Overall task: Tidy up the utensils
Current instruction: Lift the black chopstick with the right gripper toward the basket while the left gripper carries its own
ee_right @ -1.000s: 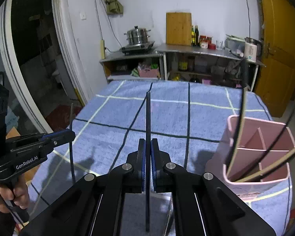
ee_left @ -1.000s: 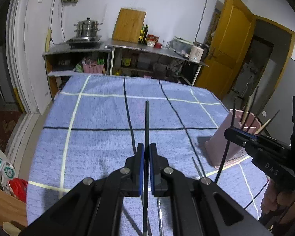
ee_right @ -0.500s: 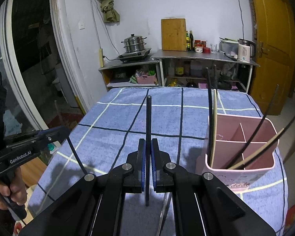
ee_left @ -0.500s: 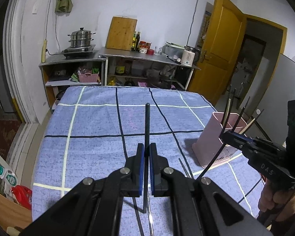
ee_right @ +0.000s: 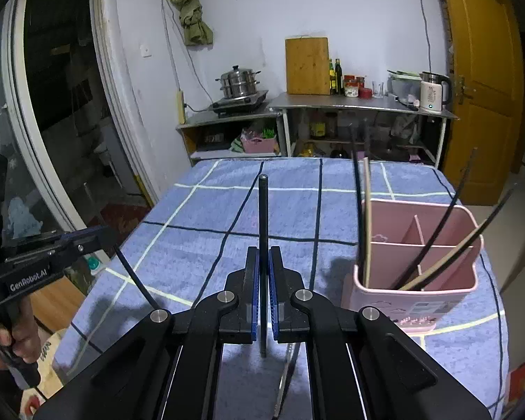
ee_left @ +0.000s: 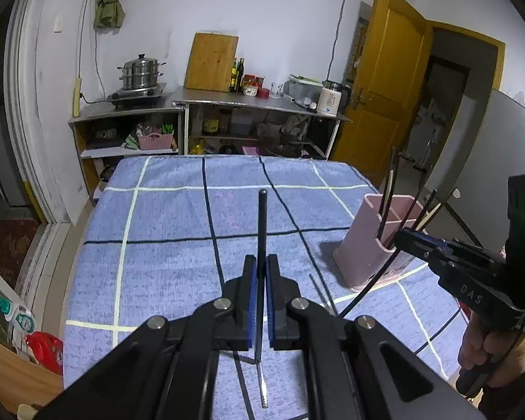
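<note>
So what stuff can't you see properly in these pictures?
- Bottoms of the chopsticks in the pink holder: hidden by its walls, both views.
- The silver stick on the blue cloth: its far part hidden behind the left gripper, left view.
- Lower end of the black chopstick the right gripper holds: tip lost in glare, right view.
- Shelf clutter: too small.

Chopstick (ee_right: 283, 381) below claws, perhaps blurred
</note>
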Tool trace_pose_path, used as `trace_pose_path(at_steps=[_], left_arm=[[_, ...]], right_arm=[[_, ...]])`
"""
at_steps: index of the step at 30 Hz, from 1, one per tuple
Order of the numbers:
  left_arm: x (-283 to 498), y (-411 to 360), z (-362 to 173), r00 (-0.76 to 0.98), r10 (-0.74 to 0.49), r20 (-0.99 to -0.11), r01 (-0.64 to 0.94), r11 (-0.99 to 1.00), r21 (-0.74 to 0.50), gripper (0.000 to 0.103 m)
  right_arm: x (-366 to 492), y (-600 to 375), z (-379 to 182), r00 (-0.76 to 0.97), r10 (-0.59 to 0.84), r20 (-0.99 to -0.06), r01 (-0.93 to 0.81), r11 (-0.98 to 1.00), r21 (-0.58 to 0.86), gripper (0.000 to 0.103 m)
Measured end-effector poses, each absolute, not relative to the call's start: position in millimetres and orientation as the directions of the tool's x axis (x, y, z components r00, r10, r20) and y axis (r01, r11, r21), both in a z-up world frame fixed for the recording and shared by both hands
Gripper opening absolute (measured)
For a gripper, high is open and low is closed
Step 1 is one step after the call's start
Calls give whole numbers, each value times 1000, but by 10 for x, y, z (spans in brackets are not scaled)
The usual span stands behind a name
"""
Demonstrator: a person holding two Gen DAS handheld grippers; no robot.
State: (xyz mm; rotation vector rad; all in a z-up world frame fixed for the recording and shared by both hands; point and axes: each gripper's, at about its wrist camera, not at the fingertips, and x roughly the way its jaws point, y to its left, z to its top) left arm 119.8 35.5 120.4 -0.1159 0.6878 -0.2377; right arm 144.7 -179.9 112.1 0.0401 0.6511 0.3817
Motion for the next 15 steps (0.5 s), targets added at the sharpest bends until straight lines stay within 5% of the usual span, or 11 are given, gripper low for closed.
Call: trace_pose_path(at_steps=[15], left_arm=[[1301, -385, 1324, 688, -419, -593, 333, 908, -254, 5]], right_arm=[[1240, -2535, 1371, 798, 277, -536, -220, 961, 168, 5]])
